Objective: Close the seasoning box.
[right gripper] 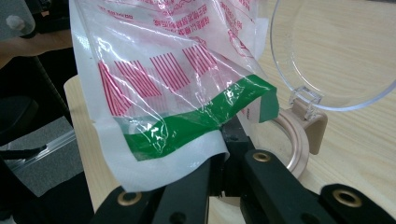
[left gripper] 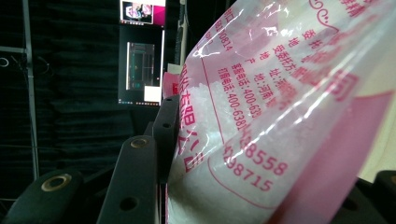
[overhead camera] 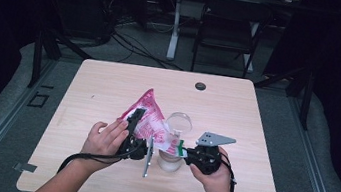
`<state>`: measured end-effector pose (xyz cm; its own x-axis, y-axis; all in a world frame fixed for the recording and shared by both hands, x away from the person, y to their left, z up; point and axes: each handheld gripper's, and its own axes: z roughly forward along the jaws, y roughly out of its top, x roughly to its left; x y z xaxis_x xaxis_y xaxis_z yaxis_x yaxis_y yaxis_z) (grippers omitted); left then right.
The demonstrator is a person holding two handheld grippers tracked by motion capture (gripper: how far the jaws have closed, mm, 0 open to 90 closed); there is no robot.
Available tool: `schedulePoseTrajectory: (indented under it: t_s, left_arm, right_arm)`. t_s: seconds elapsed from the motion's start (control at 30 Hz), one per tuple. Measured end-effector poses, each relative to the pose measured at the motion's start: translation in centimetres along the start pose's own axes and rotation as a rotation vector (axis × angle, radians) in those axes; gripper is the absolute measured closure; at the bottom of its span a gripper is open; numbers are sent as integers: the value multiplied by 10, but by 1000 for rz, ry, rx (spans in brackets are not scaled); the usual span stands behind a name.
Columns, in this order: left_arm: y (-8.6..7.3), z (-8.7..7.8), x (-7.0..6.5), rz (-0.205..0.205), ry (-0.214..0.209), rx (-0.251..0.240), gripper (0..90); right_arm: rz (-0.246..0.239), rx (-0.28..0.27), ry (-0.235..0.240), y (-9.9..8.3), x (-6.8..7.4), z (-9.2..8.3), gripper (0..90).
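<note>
Both grippers, left (overhead camera: 133,121) and right (overhead camera: 182,151), pinch the bag (overhead camera: 147,118) tilted over the open jar (overhead camera: 170,159); pouring looks unfinished.

Dark room, folding chair (overhead camera: 228,28)

Pale wooden table (overhead camera: 108,92), 1 clear lidded jar (overhead camera: 169,162) on it

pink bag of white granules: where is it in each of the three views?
High view: the pink bag sits centre, tilted between both grippers.
Left gripper view: it spans the right side, white granules visible inside.
Right gripper view: its green-striped edge is upper left.
Shared landmark: the clear jar lid, in the high and right gripper views.
</note>
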<state>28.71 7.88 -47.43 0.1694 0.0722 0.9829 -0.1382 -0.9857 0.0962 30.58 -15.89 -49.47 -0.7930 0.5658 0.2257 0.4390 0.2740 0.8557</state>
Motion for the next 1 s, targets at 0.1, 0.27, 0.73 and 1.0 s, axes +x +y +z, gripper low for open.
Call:
schedulePoseTrajectory:
  t_s: [0.1, 0.27, 0.73, 1.0]
  left_arm:
    - [1, 0, 1, 6, 8, -3, 620]
    - [1, -1, 2, 8, 12, -5, 620]
    - [2, -2, 3, 19, 13, -9, 621]
    - [3, -2, 5, 23, 18, -10, 620]
  right_arm:
    - [0, -1, -1, 0, 0, 0, 900]
    - [1, -3, 1, 0, 0, -1, 900]
    - [3, -3, -2, 0, -1, -1, 900]
    - [4, -9, -1, 0, 0, -1, 900]
